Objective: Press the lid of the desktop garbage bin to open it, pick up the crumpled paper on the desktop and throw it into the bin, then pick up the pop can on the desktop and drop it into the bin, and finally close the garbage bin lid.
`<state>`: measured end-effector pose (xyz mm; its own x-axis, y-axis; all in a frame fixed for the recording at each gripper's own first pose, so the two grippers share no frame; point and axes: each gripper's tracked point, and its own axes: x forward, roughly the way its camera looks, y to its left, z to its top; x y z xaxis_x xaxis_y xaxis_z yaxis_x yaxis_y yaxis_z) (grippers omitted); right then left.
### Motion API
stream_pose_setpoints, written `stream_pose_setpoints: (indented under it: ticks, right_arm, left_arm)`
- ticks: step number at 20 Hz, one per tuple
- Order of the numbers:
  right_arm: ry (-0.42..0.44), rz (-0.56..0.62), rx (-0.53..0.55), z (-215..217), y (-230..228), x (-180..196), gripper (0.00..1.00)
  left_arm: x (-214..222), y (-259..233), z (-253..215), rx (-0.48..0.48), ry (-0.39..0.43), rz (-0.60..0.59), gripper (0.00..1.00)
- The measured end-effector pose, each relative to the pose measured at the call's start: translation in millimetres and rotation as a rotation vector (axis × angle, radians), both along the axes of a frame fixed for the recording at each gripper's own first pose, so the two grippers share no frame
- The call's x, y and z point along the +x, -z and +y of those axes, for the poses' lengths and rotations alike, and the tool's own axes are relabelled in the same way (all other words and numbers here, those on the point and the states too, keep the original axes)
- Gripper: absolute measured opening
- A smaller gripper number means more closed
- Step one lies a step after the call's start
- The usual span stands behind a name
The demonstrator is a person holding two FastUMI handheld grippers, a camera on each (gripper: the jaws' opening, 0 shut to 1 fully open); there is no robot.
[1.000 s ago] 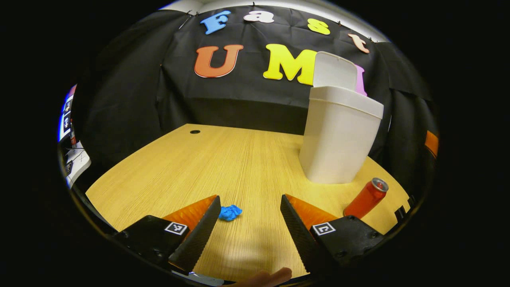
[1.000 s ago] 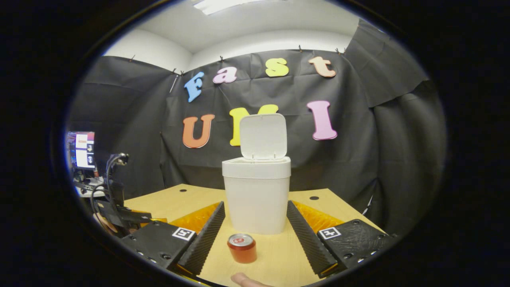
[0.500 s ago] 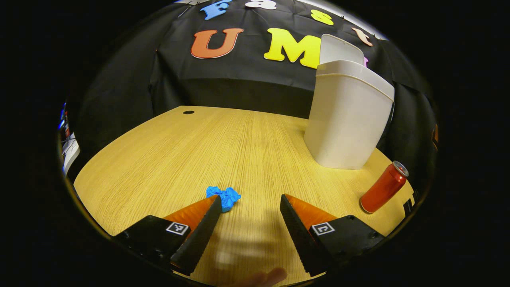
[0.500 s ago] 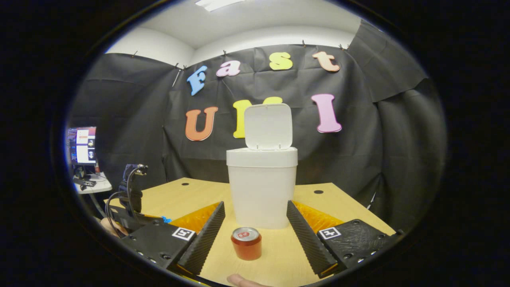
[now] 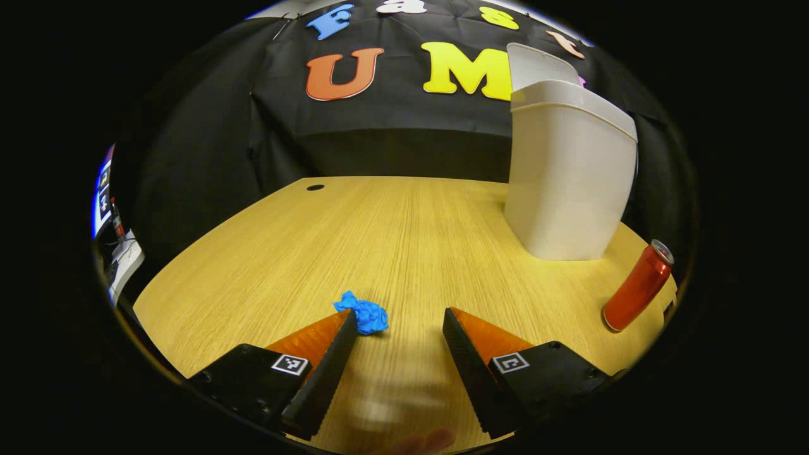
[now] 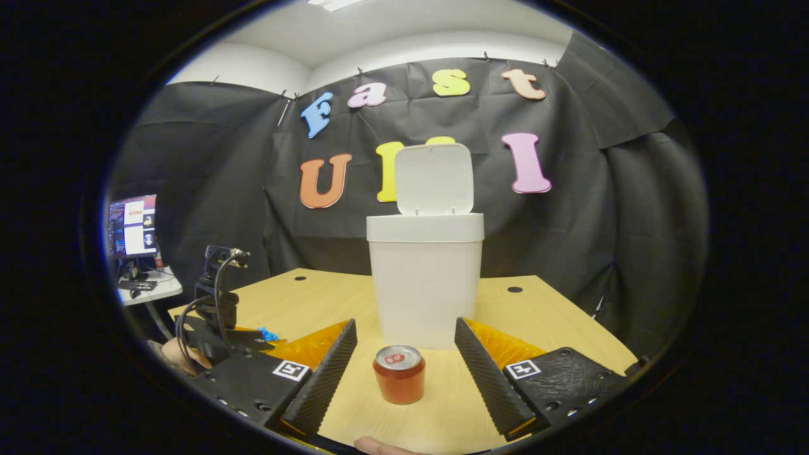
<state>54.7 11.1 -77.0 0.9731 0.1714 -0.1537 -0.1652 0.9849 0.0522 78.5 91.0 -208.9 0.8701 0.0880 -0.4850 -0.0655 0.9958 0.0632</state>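
Now the left gripper (image 5: 396,314) hangs low over the desk (image 5: 404,240) with its jaws spread wide and nothing between them. In the left gripper view the blue paper (image 5: 362,314) lies on the wood just off the tip of the near-side finger (image 5: 328,360), close beside it, though whether they touch I cannot tell; the other finger stands well apart from it. Farther back on that view's right stands the white bin (image 5: 569,177), its lid (image 5: 537,66) tipped up behind the rim, and the red can (image 5: 637,287) stands near the desk's edge in front of the bin, clear of it. The right gripper (image 6: 406,328) is likewise wide open and holds nothing. In the right gripper view the can (image 6: 399,374) stands upright on the desk between the two fingers, touching neither, with the bin (image 6: 425,278) straight behind it and the lid (image 6: 434,179) raised upright. At that view's left the left gripper (image 6: 218,316) shows over the desk with a bit of the paper (image 6: 268,334) beside it, and a screen (image 6: 133,225) glows beyond on a side table (image 6: 152,291). A fingertip (image 6: 379,446) shows at the bottom edge.
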Motion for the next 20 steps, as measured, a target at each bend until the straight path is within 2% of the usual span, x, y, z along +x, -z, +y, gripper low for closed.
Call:
stream_pose_setpoints:
  ticks: [2,3,4,7,11,17,18,20]
  right_arm:
    - [-0.016,0.008,-0.009,4,3,5,0.96]
    - [-0.026,0.017,-0.018,6,7,9,0.96]
    - [-0.032,0.023,-0.020,7,9,14,0.96]
    - [-0.047,0.050,-0.011,10,21,28,0.96]
    - [-0.056,0.097,-0.010,4,41,34,0.97]
    - [-0.013,0.119,0.059,-19,47,29,0.96]
    - [-0.006,0.124,0.067,-22,49,26,0.96]
    - [0.003,0.127,0.066,-25,54,18,0.96]
  left_arm:
    - [3,1,11,0.012,-0.029,0.004,0.90]
    - [4,5,10,-0.002,-0.034,0.018,0.94]
    - [3,5,11,-0.008,-0.037,0.024,0.90]
    - [7,5,12,0.017,-0.048,0.030,0.90]
    - [1,14,19,0.018,-0.091,0.121,0.88]
    - [16,17,8,-0.013,-0.054,0.124,0.57]
    - [14,14,9,-0.013,-0.056,0.110,0.46]
    - [15,12,2,-0.029,-0.041,0.086,0.38]
